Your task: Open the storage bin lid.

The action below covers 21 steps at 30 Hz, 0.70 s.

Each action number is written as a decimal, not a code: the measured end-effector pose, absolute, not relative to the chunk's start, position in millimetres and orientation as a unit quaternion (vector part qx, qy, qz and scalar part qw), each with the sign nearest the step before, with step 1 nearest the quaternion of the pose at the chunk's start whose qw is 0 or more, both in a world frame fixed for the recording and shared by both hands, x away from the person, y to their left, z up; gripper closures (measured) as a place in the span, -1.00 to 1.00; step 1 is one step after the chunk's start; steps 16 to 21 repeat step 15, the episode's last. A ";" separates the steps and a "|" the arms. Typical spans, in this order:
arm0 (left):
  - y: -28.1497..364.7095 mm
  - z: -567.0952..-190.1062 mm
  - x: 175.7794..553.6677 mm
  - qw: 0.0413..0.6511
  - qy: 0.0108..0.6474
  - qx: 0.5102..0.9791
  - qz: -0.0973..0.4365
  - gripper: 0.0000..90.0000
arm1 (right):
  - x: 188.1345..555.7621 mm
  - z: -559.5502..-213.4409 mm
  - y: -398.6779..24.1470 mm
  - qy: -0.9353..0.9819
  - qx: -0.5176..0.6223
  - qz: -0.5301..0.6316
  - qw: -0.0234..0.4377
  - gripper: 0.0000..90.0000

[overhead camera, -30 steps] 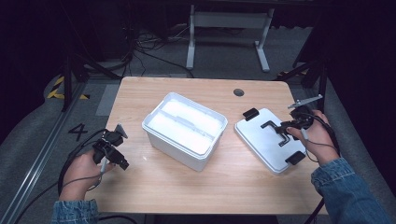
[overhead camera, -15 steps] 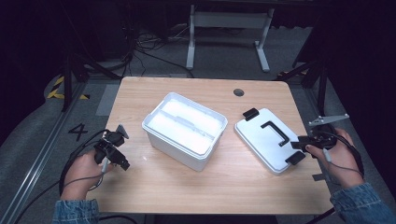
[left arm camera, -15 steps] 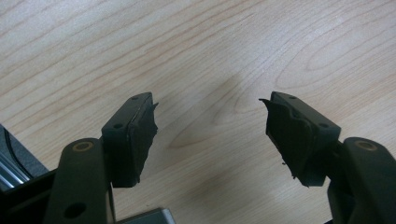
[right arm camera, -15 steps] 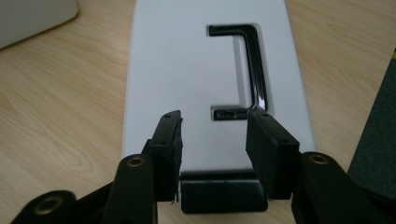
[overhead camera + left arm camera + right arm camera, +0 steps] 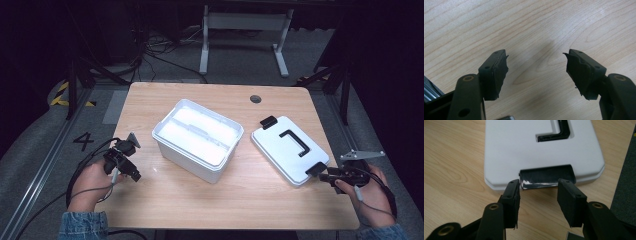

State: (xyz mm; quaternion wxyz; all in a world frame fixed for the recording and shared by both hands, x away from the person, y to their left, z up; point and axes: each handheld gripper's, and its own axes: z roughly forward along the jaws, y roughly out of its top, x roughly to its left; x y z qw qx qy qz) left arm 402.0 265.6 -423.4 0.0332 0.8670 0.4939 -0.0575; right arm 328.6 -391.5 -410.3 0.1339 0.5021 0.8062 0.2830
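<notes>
1. The right gripper [image 5: 334, 176], held in the person's right hand [image 5: 371, 192], has drawn back from the black U-shaped handle [image 5: 295, 141] on top of the flat white plastic lid [image 5: 282, 152]. One second ago it sat over that handle, near the lid's far right edge.
2. Half a second ago it was beside the lid's right edge; it now lies nearer the person, at the near right corner of the light wooden table [image 5: 210, 200].
3. Its jaws now stand apart, just short of the black latch clip [image 5: 547, 176] on the lid's near end, pointing at it without touching.
</notes>
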 end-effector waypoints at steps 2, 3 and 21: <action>264.9 -424.1 402.1 0.035 0.497 0.865 -0.061 -0.26 | 324.5 -416.9 -393.0 0.802 0.505 0.289 0.134 0.19; 264.7 -424.2 402.5 0.031 0.494 0.867 -0.060 -0.26 | 322.7 -421.1 -393.7 0.801 0.507 0.290 0.131 0.19; 265.5 -425.0 402.0 0.033 0.495 0.866 -0.059 -0.26 | 314.2 -436.2 -398.3 0.791 0.512 0.303 0.142 0.15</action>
